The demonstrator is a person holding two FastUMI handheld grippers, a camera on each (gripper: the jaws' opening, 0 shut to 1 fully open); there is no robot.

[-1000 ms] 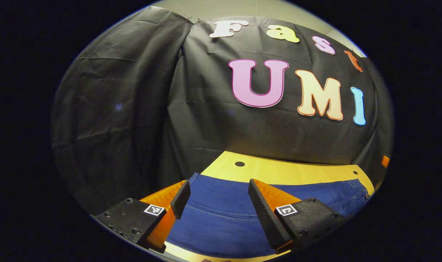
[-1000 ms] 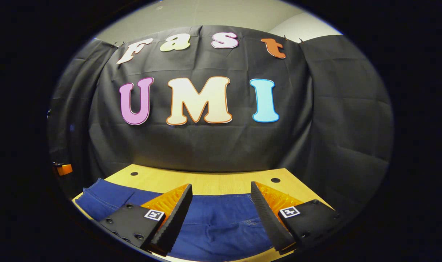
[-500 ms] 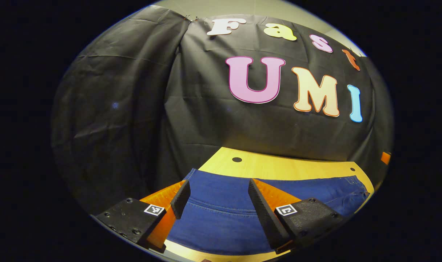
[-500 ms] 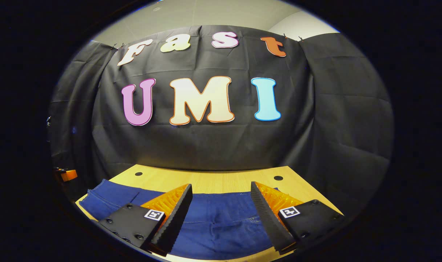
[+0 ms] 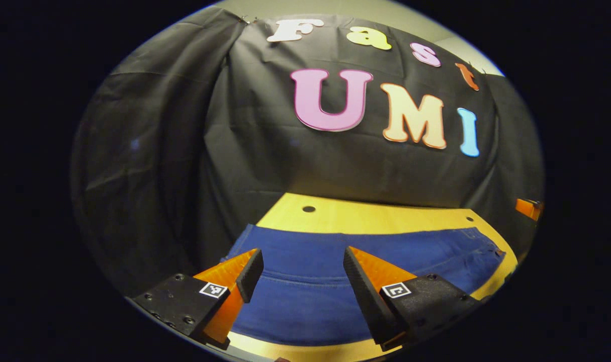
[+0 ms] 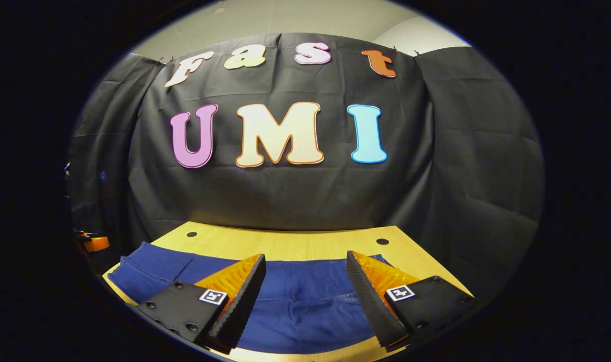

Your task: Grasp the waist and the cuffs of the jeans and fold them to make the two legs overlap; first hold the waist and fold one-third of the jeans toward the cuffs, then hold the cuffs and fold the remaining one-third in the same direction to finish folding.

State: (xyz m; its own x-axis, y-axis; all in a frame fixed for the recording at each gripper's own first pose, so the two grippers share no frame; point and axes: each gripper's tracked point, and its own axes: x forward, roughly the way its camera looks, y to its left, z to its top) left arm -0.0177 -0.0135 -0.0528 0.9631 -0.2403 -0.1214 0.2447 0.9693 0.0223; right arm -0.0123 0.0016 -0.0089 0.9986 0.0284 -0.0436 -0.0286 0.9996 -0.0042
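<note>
Fingers of left gripper (image 5: 301,271) and right gripper (image 6: 305,279) gape empty above jeans (image 5: 335,261); a shallow bite at 6 o'clock risks catching one denim layer

No readable text; gripper (image 5: 300,271) markers are mere patterns.

One jeans (image 5: 365,256); one table (image 5: 365,218); two grippers (image 5: 297,271)

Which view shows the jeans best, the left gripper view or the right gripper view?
The left gripper view: the jeans stretch wide across the table, with a curved seam visible between the open left claw. The right gripper view shows a narrower stretch of them, partly behind the open right claw.
</note>
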